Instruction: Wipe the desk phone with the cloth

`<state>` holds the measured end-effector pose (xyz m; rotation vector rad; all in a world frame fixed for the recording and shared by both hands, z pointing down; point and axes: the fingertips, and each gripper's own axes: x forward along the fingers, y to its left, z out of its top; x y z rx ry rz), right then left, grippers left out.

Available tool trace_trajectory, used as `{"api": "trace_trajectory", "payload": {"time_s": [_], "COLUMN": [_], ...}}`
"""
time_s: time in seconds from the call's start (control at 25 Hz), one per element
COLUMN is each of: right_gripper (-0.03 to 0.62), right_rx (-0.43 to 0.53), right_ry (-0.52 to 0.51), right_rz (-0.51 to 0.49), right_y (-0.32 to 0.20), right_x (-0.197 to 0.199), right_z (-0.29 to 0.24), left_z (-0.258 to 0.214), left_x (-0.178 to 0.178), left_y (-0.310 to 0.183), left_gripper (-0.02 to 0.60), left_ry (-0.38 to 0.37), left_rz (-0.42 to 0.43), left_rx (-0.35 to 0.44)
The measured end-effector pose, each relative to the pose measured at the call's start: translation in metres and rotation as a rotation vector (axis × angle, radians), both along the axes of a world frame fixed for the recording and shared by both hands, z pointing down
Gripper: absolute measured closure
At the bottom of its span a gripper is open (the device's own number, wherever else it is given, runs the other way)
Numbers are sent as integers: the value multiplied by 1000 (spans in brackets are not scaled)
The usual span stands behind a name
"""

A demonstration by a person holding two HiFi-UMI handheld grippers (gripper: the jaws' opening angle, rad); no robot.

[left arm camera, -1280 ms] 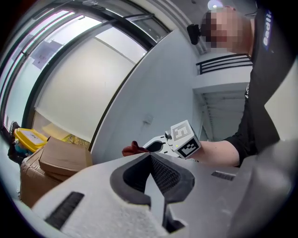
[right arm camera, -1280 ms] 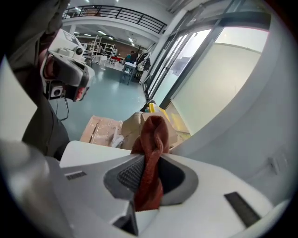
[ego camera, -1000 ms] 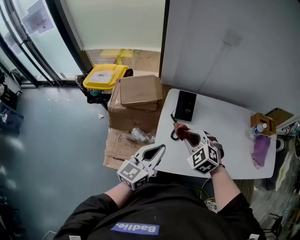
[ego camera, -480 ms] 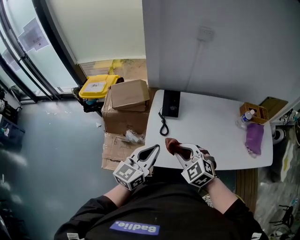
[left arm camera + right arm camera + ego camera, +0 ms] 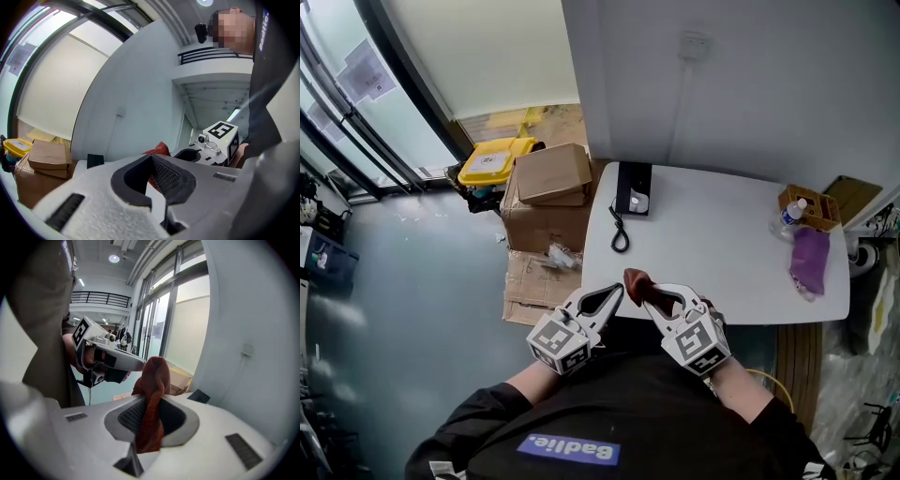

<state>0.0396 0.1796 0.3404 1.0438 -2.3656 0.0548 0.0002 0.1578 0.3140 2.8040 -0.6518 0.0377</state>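
The right gripper [image 5: 651,294] and left gripper [image 5: 618,292] have pulled back from the desk phone [image 5: 633,187], upper centre. At right, a bottle [image 5: 787,216] stands in or against a brown box [image 5: 818,208]. The right clamps the red cloth [image 5: 636,280]; the left is closed, empty.

Rust-red cloth [image 5: 636,281]; apparently black desk phone [image 5: 633,187]
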Motion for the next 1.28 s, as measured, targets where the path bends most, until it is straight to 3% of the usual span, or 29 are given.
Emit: {"api": "trace_trajectory", "payload": {"time_s": [0.32,1.28], "right_gripper": [514,514], "right_rx": [-27,-62], "right_ry": [-96,-117], "right_rz": [15,14], "right_y": [10,14], "right_x": [2,-5], "right_z": [-2,0], "left_z": [-3,-14], "left_x": [9,2], "left_y": [12,16], "left_gripper": [568,568], "left_ry": [-13,5], "left_rz": [15,3], "left_rx": [16,-3]}}
